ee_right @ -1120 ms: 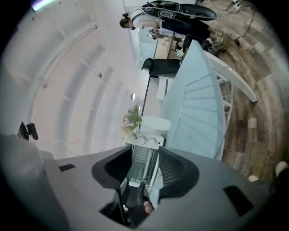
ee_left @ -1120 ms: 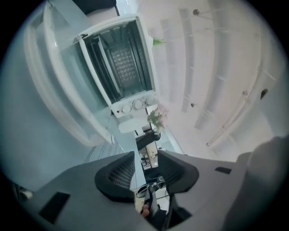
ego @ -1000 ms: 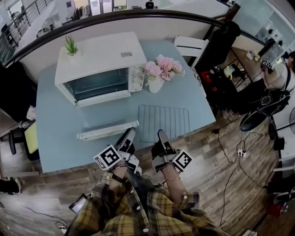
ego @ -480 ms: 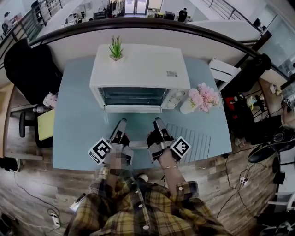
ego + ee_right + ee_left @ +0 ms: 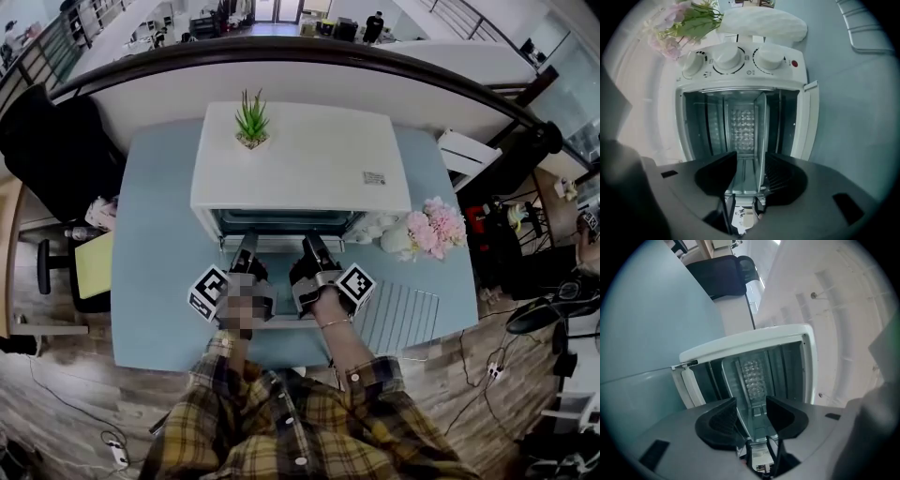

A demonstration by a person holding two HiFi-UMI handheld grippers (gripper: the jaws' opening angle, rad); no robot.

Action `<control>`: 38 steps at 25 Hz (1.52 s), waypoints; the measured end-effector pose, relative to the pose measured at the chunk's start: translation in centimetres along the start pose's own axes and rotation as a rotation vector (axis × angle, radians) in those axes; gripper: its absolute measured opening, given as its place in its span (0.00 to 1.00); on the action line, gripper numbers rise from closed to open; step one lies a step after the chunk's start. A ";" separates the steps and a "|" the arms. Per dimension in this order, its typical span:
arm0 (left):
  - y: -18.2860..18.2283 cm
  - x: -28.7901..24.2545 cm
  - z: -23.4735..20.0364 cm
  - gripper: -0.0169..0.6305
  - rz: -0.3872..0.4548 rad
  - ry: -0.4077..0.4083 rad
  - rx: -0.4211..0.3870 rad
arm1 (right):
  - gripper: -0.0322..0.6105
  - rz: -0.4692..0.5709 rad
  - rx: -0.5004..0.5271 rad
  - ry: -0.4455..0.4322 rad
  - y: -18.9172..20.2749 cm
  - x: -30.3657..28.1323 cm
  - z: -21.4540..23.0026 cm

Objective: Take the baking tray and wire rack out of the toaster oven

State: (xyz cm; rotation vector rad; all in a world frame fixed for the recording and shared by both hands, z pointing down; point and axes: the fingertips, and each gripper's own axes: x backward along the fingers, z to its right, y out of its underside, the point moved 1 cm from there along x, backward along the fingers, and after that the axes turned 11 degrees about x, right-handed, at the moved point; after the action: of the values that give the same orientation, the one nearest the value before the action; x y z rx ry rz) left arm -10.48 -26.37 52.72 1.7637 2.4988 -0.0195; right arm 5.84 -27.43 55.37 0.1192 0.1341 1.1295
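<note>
Pale blue table point(image 5: 159, 281), wood plank floor point(image 5: 84, 412), curved black railing point(image 5: 309, 47) (white wall point(image 5: 150, 103) beneath), black chair point(image 5: 56, 141).

The toaster oven point(image 5: 300, 155) stands on the table point(image 5: 159, 281), toward its back, with a potted plant point(image 5: 250, 122) on its top near the left rear corner and flowers point(image 5: 436, 228) on the table just beside its right front corner. The wire rack point(image 5: 398, 319) lies flat at the table's right front. The left gripper point(image 5: 246, 248) and right gripper point(image 5: 314, 248) sit side by side before the oven's front.
</note>
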 end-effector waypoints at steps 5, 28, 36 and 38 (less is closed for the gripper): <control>-1.3 -1.5 -1.9 0.31 0.002 -0.022 0.014 | 0.32 0.044 -0.035 0.015 -0.1 -2.6 1.5; -2.2 0.4 -3.5 0.31 0.018 -0.037 0.090 | 0.08 0.050 -0.106 0.083 1.3 -2.3 2.5; -0.5 1.7 -4.3 0.26 -0.009 -0.081 0.142 | 0.08 0.005 -0.135 0.088 2.6 1.1 2.0; -0.2 2.3 -4.5 0.14 -0.006 -0.108 0.151 | 0.08 0.001 -0.132 0.092 2.9 1.8 2.0</control>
State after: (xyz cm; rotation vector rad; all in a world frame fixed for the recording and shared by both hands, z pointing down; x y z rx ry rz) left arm -11.71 -24.05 57.03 1.7566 2.4844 -0.3027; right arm 4.34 -24.62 57.74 -0.0501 0.1408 1.1422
